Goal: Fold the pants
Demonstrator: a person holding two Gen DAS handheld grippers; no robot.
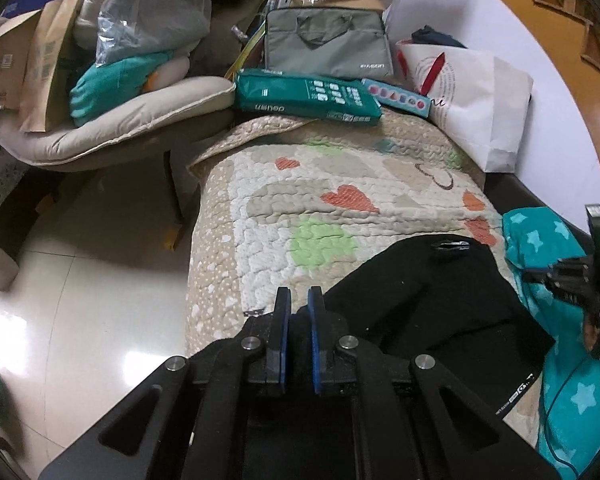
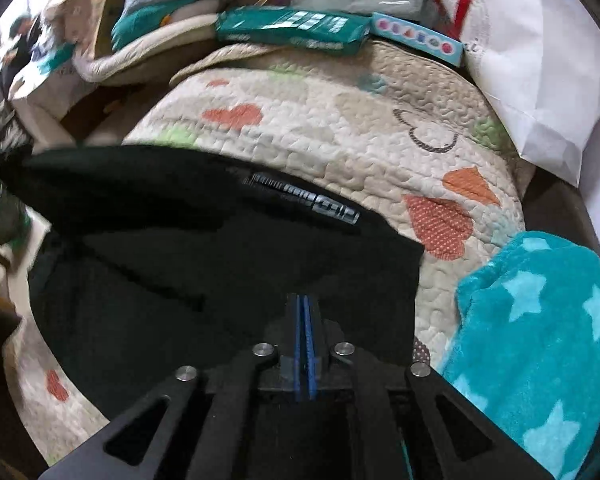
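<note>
Your left claw [image 1: 298, 294] points down at the near edge of the bed. Its two blue pads [image 1: 314, 320] stand a little apart. You can see a thin gap between them, and no cloth is pinched in it.

The black pants [image 1: 440, 312] lie just to the right of this claw, flat on the heart quilt [image 1: 300, 200]. Their near edge comes right up beside the claw's right finger. The shiny floor [image 1: 80, 280] is off to the claw's left.

Your right claw [image 2: 304, 300] is squeezed shut, with its blue pads pressed together. It hangs over the pants, which spread out under it, ahead of it and to its left. You cannot tell if it has nipped any cloth, because the tips and the pants are both dark there. A grey printed strip [image 2: 304, 196] on the pants sits ahead of this claw, close to the pants' far edge.

A teal blanket with stars [image 2: 540, 320] is bunched up to the right of the right claw, lying on the quilt. Farther ahead, past the bare quilt, a green pack [image 2: 292, 28] lies across the far end of the bed. A white bag [image 2: 532, 80] leans ahead and to the right.
</note>
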